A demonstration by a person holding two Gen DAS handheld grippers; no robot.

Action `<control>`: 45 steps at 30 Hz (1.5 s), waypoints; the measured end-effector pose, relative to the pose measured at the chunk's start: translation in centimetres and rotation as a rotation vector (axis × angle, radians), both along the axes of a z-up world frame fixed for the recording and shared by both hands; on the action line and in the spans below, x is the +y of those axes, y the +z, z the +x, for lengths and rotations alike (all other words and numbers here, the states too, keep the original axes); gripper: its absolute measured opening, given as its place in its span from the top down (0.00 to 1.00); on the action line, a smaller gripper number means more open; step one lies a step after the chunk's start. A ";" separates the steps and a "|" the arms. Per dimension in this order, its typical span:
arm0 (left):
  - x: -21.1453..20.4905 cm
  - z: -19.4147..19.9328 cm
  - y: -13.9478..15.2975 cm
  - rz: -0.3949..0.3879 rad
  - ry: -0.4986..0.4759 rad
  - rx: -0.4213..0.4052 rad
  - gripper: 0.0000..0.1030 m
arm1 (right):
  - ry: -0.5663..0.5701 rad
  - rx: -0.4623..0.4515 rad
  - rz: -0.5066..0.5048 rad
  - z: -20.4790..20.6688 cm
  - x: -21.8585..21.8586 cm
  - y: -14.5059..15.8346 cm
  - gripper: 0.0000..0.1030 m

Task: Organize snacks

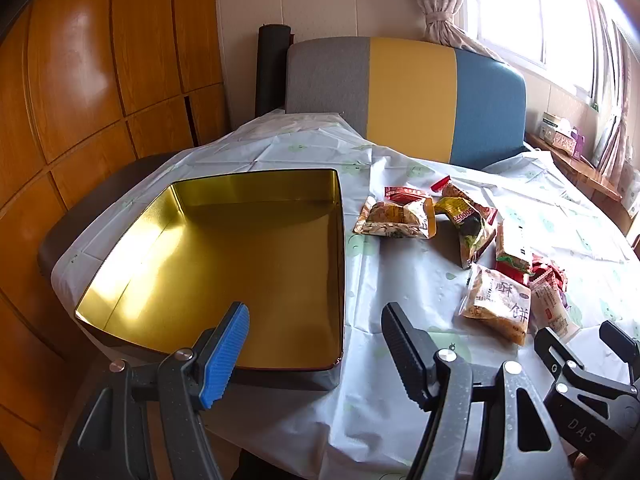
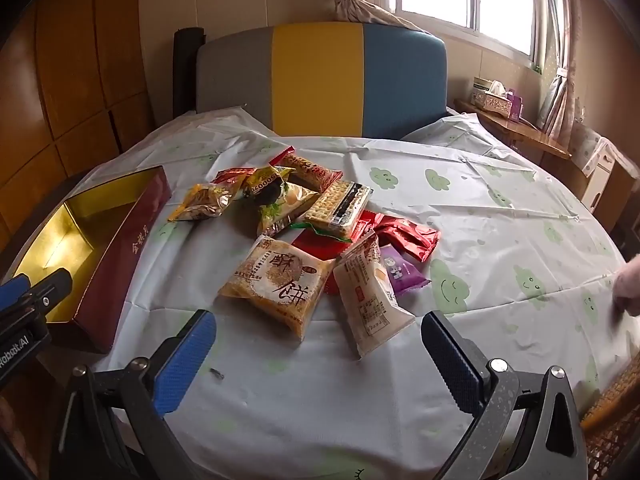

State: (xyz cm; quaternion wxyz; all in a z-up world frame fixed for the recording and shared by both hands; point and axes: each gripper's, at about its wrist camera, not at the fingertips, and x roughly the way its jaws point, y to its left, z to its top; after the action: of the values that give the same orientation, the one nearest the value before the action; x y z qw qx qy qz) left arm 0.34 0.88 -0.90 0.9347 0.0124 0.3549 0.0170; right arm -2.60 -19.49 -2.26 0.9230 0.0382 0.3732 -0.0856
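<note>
An empty gold-lined tin box [image 1: 224, 256] with dark red outer walls [image 2: 116, 256] sits on the left of the table. A heap of snack packets lies to its right: a clear cake packet with large characters [image 2: 276, 284], a white packet [image 2: 370, 296], a cracker pack [image 2: 340, 206], red wrappers [image 2: 408, 238] and a purple one [image 2: 402, 274]. My left gripper [image 1: 316, 342] hangs open over the box's near right corner, nothing between its fingers. My right gripper [image 2: 320, 346] stands wide open just short of the cake packet, holding nothing.
A pale cloth with green cloud prints [image 2: 480, 208] covers the round table. A grey, yellow and blue chair back [image 2: 320, 80] stands behind it. A person's fingers [image 2: 628, 288] rest at the right edge. A wooden cabinet wall [image 1: 80, 100] runs along the left.
</note>
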 end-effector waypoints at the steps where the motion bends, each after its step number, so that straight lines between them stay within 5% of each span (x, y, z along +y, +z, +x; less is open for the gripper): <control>1: 0.0 0.0 0.0 0.000 -0.001 0.000 0.32 | -0.001 0.001 0.001 0.0 0.0 0.0 0.00; 45: -0.4 -0.5 0.8 -0.001 -0.041 -0.006 0.32 | -0.004 -0.003 0.001 0.0 -0.1 0.2 0.00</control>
State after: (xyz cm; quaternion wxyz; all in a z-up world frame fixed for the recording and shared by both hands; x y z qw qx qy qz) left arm -0.16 0.50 -0.15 0.9358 0.0190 0.3520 -0.0022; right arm -2.61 -19.62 -2.11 0.9234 0.0396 0.3717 -0.0874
